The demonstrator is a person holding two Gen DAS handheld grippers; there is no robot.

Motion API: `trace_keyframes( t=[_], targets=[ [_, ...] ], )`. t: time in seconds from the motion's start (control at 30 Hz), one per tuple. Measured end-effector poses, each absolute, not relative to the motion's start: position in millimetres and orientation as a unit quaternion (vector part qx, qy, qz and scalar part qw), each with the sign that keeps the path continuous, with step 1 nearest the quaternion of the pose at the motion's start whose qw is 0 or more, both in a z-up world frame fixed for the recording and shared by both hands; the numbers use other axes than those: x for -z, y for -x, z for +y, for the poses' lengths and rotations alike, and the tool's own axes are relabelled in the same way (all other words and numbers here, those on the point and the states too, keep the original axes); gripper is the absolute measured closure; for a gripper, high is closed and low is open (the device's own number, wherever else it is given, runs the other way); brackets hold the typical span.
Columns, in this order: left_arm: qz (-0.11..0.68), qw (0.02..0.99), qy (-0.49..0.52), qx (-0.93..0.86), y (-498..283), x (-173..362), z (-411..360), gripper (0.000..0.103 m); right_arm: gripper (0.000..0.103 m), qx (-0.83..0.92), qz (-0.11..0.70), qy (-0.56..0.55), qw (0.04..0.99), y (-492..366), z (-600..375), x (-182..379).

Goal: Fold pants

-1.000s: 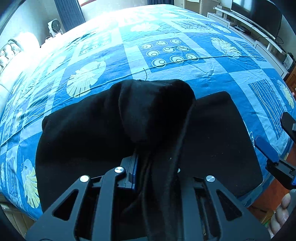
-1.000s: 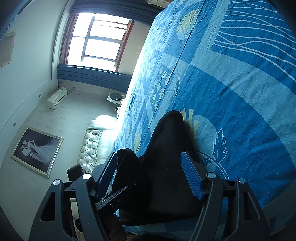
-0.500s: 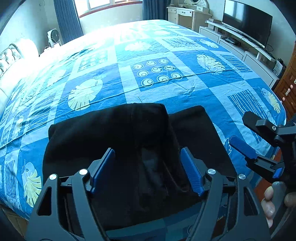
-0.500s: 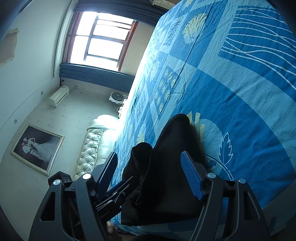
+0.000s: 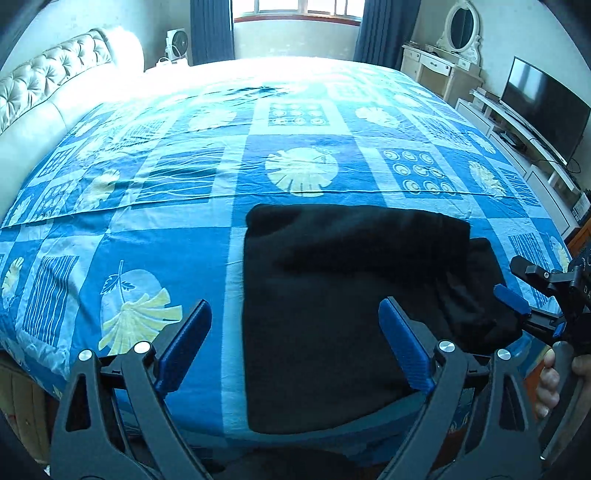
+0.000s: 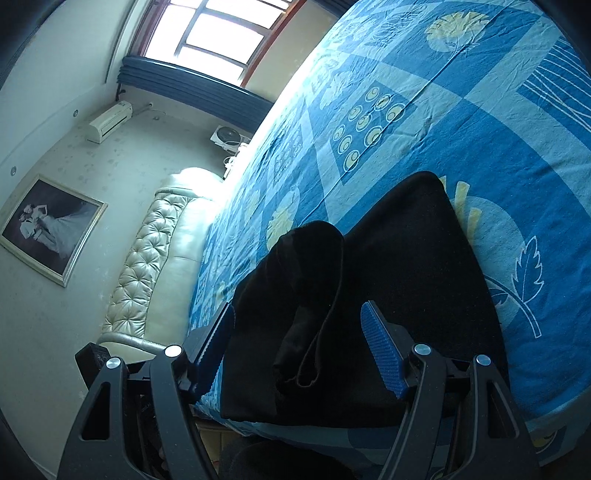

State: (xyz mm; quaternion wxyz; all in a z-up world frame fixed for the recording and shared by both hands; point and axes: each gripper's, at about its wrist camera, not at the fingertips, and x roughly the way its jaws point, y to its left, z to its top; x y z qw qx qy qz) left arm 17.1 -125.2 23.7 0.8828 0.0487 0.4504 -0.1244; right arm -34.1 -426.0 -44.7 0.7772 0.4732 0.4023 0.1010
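The pants (image 5: 332, 306), black and folded into a rough rectangle, are laid flat on the bed (image 5: 177, 229) close to its near edge. A second, narrower layer is seen along their right side, where one fold lies over another; in the right wrist view this upper layer (image 6: 306, 295) is bunched into a raised ridge with a hem edge hanging loose.

The left gripper (image 5: 295, 343) is held above the near part of the pants, its jaws spread wide and still opening; nothing is pinched, though the black cloth is seen beneath the gap and the right-hand blue pad (image 5: 402, 350) stands over it. The left-hand pad is over bare sheet.

The right gripper (image 6: 299, 354) is held at the pants' right end, its jaws apart with the bunched cloth seen between them; no pad is seen pressing on the fabric. In the left wrist view the same gripper (image 5: 532, 295) is seen at the frame's right edge, with a hand (image 5: 554, 373) wrapped around its grip.

The bed is covered by a blue patchwork sheet with leaf and circle prints. A tufted headboard (image 5: 48, 74) is seen at the left, a window (image 5: 295, 7) beyond the far side, and a television (image 5: 543, 103) at the right.
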Motion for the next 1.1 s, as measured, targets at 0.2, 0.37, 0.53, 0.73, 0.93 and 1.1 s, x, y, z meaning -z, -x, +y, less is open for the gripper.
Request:
trace_keyframes(
  t=[0.2,0.37,0.53,0.73,0.93,1.1],
  targets=[
    [0.456,0.883,-0.04,0.104,-12,-16,-82,0.011,0.033,-0.1,0.45,-0.433,0.775,8,-400,60],
    [0.457,0.883,-0.036,0.103,-9,-10,-63,0.011,0.033,-0.11,0.476,-0.41,0.77,-2,-383,65],
    [0.458,0.883,-0.03,0.101,-10,-4,-49,0.011,0.04,-0.101,0.502,-0.374,0.773,-8,-371,66],
    [0.459,0.882,-0.018,0.102,-11,-1,-39,0.011,0.079,-0.081,0.517,-0.354,0.775,-9,-372,68],
    [0.454,0.885,-0.022,0.1,-12,-6,-35,0.011,0.089,-0.081,0.487,-0.348,0.797,-2,-370,43],
    [0.456,0.884,-0.017,0.098,-14,-6,-32,0.011,0.091,-0.086,0.45,-0.341,0.82,7,-382,7]
  ],
)
